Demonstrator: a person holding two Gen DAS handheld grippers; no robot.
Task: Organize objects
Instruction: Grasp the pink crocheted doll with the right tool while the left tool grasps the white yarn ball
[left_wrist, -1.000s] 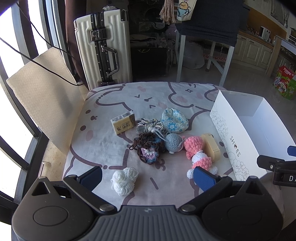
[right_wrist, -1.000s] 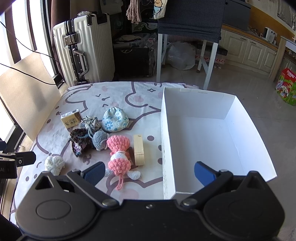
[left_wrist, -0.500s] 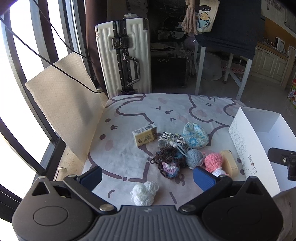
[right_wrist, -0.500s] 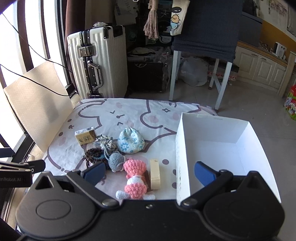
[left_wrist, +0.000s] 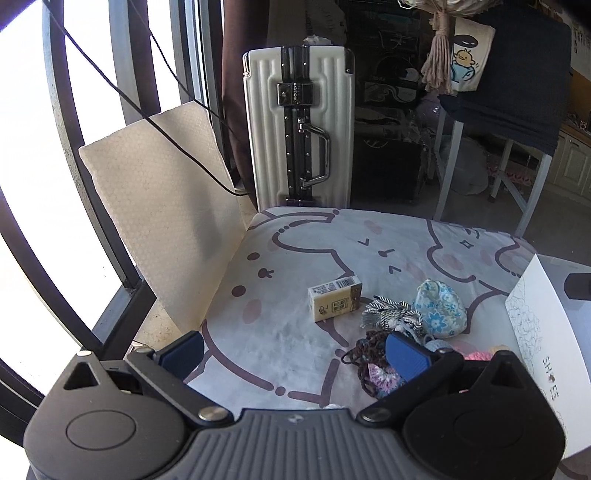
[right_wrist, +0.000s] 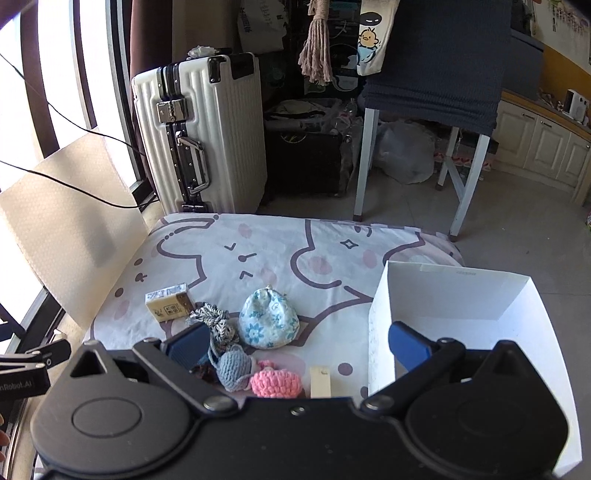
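Both held high above the cartoon-printed cloth (right_wrist: 280, 247), nothing gripped. Left gripper (left_wrist: 295, 350) spread wide, empty; right gripper (right_wrist: 299, 341) likewise wide apart, empty — right finger (right_wrist: 406, 341) hanging over the white cardboard shoe box (right_wrist: 454, 291).

Clustered mid-cloth, just left of the box: small yellow carton with a barcode (right_wrist: 168, 302), striped black-and-white knot of yarn (right_wrist: 216, 319), blue floral fabric pouch (right_wrist: 267, 323), grey-blue crocheted ball (right_wrist: 232, 365), pink crocheted doll (right_wrist: 275, 382), pale wooden block (right_wrist: 319, 380), dark brown-and-purple crocheted tangle (left_wrist: 373, 365). Box apparently bare inside, as far as seen.

Judged as the opening step — none of the 7 items boxed yet, no grasp begun. Next: lowering onto 1 item, probably the block or doll nearest the box, closing squarely, then lifting over the wall. Soft, entangled yarn likely to drag neighbours along.
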